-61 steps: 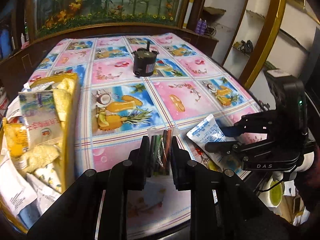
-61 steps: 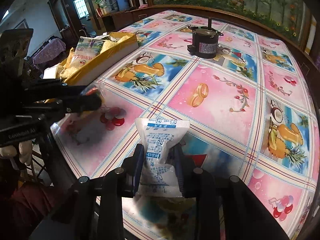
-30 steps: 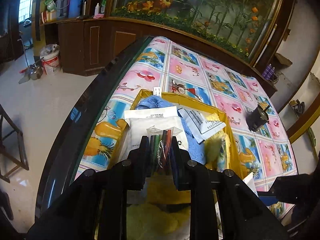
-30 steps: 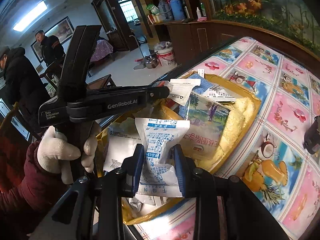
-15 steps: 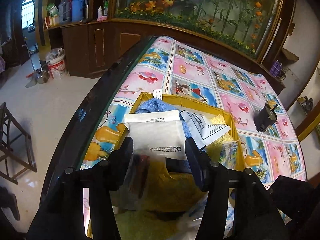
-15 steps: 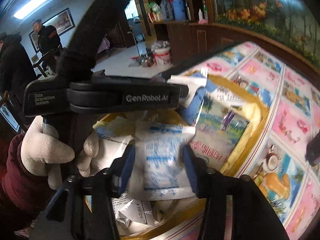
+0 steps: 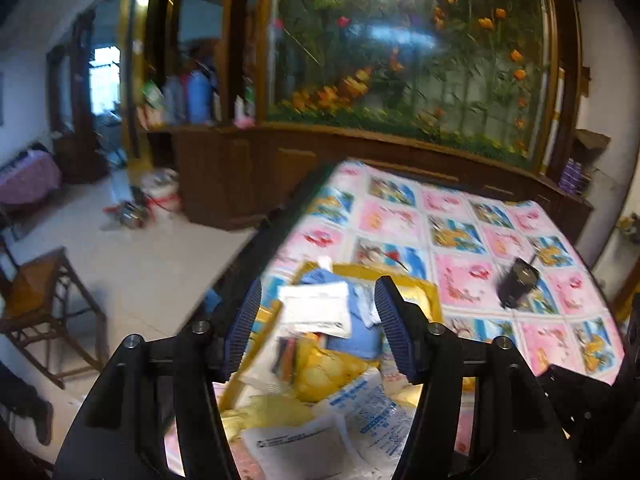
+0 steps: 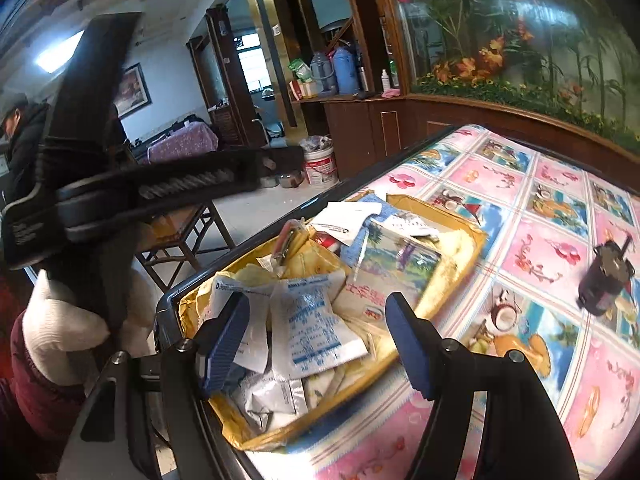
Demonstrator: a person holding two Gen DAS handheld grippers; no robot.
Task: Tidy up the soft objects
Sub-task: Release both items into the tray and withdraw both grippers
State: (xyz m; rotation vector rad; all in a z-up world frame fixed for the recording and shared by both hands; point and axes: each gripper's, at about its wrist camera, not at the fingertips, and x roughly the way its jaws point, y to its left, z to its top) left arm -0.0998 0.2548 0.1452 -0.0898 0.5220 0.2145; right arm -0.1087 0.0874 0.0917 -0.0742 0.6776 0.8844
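From the left wrist, the left gripper (image 7: 316,330) hangs spread wide and empty above the yellow box (image 7: 424,286) of packets. From the right wrist, the right gripper (image 8: 316,344) gapes empty over the blue-printed sachet (image 8: 310,328) lying in that box (image 8: 476,236).

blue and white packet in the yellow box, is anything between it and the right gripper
Nothing visible. The right gripper is open above the yellow box, and the blue and white packet lies on top of the pile, uncovered. The left gripper is off to the side, higher up.
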